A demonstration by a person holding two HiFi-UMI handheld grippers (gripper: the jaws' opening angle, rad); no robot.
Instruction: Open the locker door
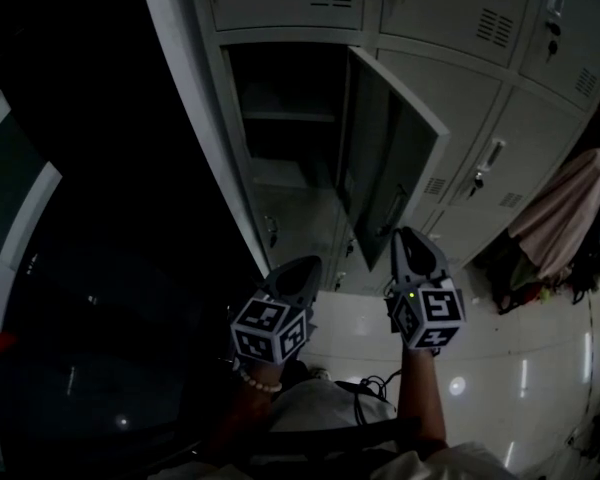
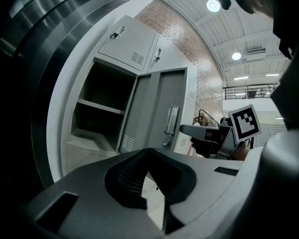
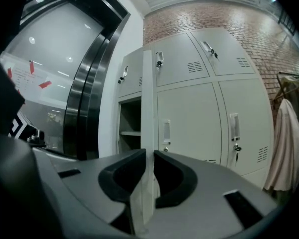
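Observation:
The grey locker door stands swung out from its compartment, which shows a shelf inside. In the right gripper view the door's free edge runs straight down between the two dark pads. My right gripper is shut on that edge; from the head view it sits at the door's lower corner. My left gripper hangs lower left of the door, apart from it. Its tips meet with nothing between them. The left gripper view shows the door's inner face and the right gripper at the latch side.
Closed lockers fill the wall to the right of the open one. A pale coat hangs on a rack further right. A dark glass panel with a curved metal frame stands at the left. Glossy floor tiles lie below.

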